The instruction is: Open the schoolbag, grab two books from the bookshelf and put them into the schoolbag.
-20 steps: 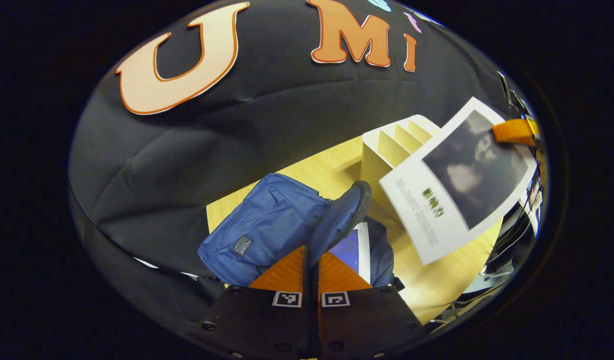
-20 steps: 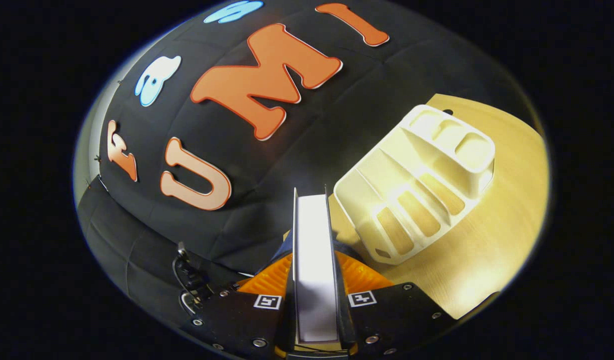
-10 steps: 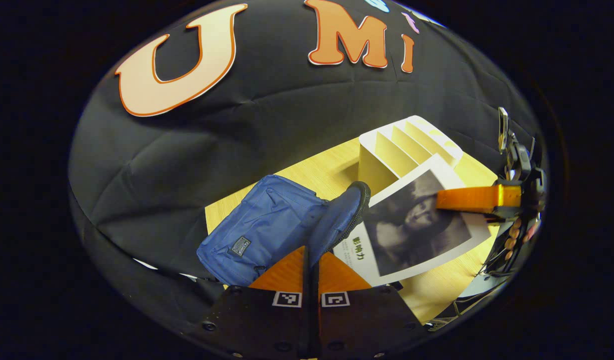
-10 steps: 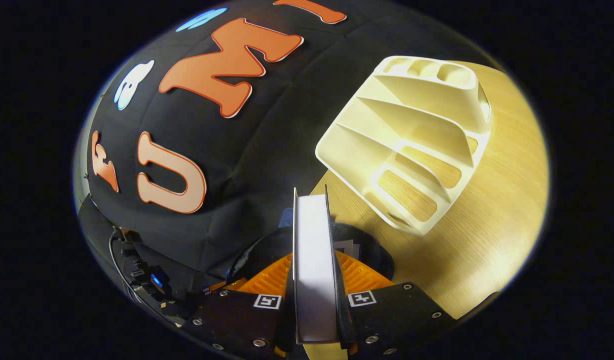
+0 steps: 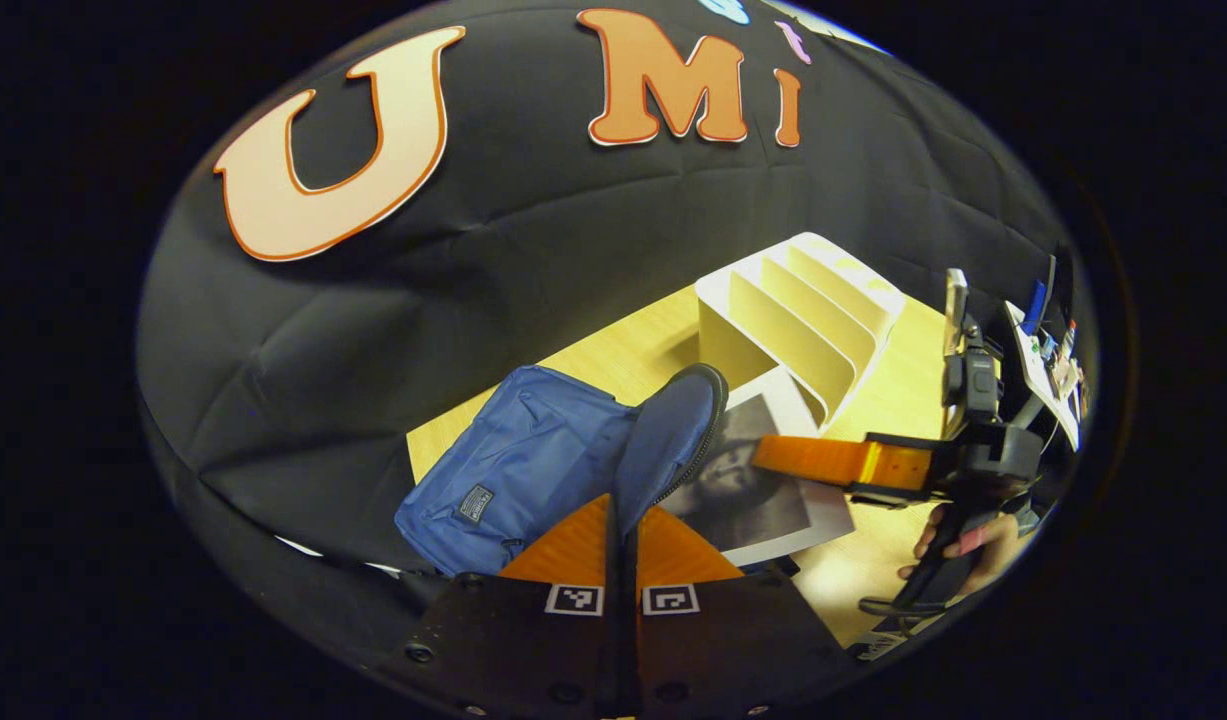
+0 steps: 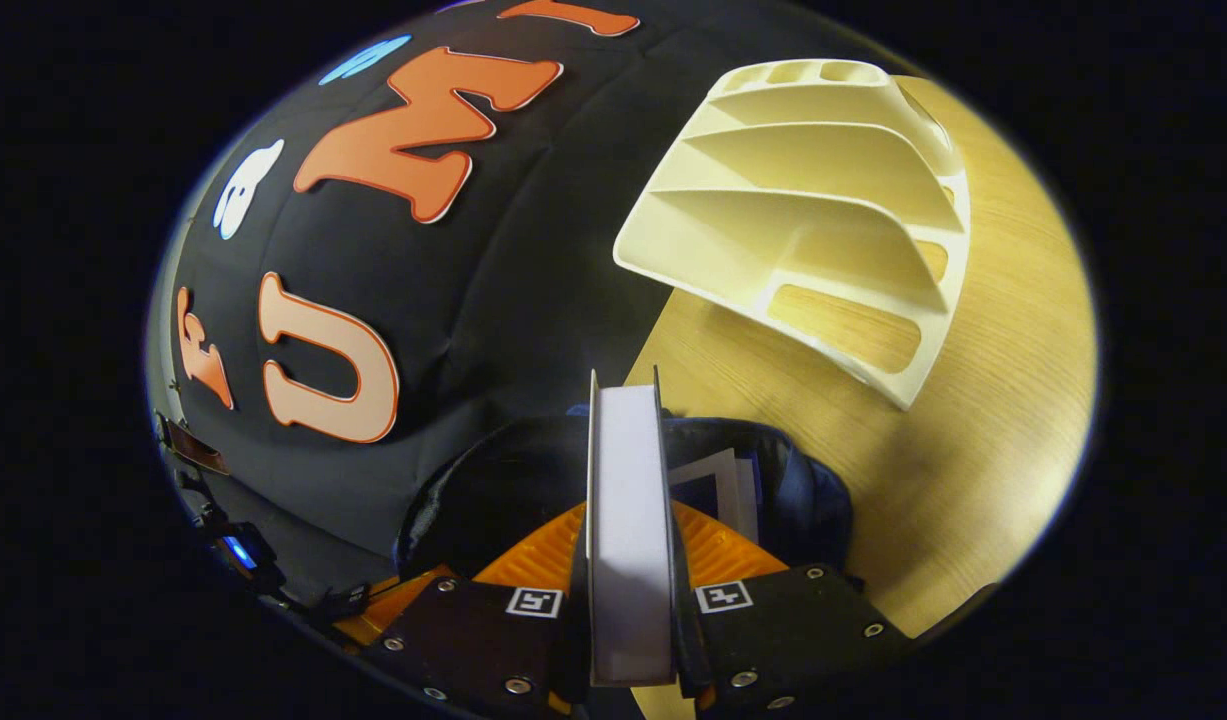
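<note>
The blue schoolbag [image 5: 533,470] lies on the wooden table [image 5: 633,350], its flap pinched up by the left gripper [image 5: 621,520]. The right gripper [image 6: 628,560] clamps a book [image 6: 628,540] edge-on, seemingly partway inside the bag's mouth. The empty bookshelf [image 6: 813,200] stands just beyond.

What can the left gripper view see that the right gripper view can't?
Left gripper view: the schoolbag from its blue outside, its flap pinched by the left gripper, the picture cover of the book, and a hand holding the right gripper. Right gripper view: that book's white page edge clamped end-on, and another book inside the open bag. Both: the schoolbag and the cream bookshelf on the wooden table.
</note>
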`<state>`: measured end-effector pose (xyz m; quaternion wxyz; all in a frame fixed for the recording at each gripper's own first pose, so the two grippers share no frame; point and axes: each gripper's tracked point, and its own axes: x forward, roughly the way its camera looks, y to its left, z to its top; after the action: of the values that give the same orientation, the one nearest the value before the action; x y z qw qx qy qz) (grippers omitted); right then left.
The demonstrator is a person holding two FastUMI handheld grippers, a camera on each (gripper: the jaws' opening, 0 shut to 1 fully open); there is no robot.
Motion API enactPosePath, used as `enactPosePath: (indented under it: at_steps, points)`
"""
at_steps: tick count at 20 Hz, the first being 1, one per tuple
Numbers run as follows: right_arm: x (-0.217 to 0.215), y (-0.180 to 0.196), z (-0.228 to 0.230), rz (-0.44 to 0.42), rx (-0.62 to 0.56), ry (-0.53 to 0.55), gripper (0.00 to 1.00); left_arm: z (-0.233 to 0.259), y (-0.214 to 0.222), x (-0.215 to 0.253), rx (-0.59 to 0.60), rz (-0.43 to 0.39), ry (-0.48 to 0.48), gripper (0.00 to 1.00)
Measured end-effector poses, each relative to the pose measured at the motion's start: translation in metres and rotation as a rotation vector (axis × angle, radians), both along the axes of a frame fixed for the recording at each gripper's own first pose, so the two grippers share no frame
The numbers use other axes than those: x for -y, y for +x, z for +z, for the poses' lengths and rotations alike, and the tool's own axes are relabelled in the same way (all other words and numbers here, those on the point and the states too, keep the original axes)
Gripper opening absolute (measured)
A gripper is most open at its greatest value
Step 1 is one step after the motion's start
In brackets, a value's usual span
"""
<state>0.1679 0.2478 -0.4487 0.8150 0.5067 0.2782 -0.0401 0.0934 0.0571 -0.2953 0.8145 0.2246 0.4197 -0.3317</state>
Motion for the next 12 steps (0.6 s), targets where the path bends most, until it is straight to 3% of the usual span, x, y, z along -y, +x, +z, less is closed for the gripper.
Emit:
enactPosePath:
  at_steps: [9, 10, 11, 12]
  points:
    - [-0.044, 0.026, -0.032, 0.022, -0.048, 0.096, 0.35, -0.001, -0.005, 0.007, -0.012, -0.028, 0.003, 0.00]
    - [-0.048, 0.030, -0.034, 0.026, -0.051, 0.099, 0.23, -0.001, -0.004, 0.008, -0.012, -0.030, 0.003, 0.00]
    - [-0.052, 0.035, -0.035, 0.026, -0.054, 0.101, 0.35, -0.001, -0.004, 0.008, -0.016, -0.032, 0.004, 0.00]
    - [-0.057, 0.039, -0.036, 0.026, -0.057, 0.103, 0.35, 0.000, -0.004, 0.007, -0.016, -0.032, 0.006, 0.00]
